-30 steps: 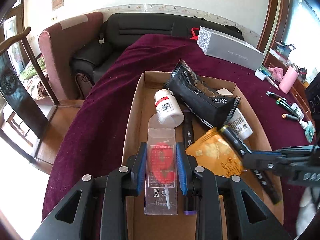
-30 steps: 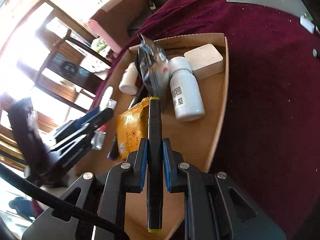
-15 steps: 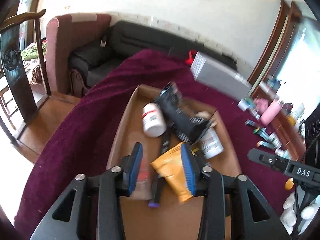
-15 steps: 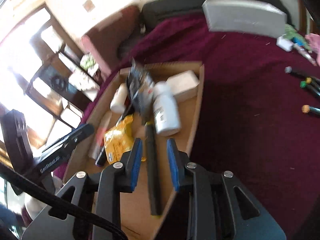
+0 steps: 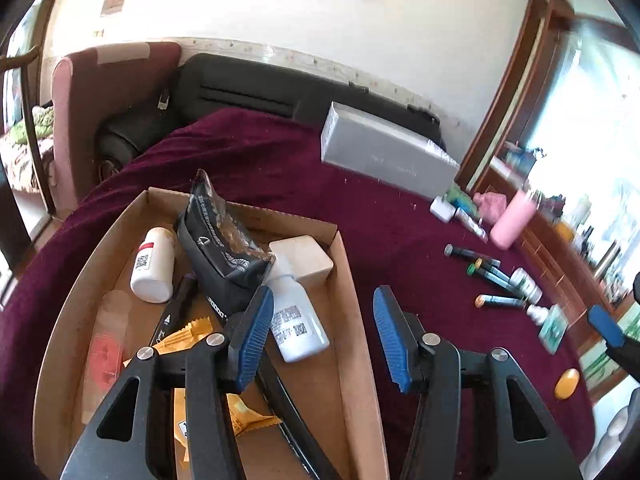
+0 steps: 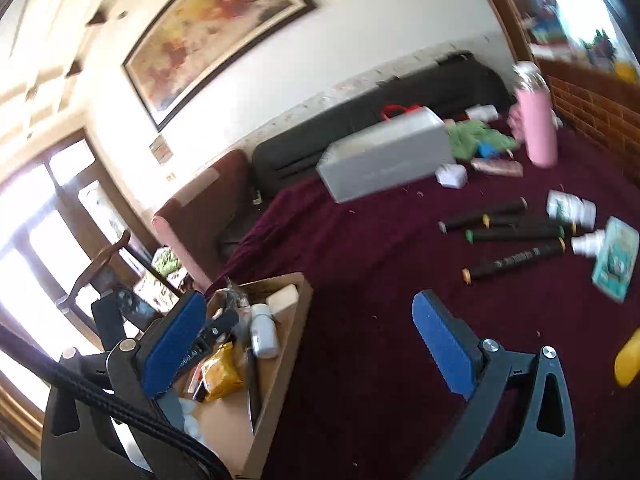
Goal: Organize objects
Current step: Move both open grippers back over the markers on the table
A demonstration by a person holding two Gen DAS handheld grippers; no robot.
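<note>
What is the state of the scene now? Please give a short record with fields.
left gripper: left gripper, jaws opening, nothing between them
right gripper: right gripper, jaws opening, nothing between them
container: cardboard box on dark red cloth
inside the box: two white bottles, black pouch, yellow packet, black marker
outside the box: markers, pink bottle, grey box

Four loose markers (image 6: 514, 232), perhaps three bottles (image 5: 154, 266)
</note>
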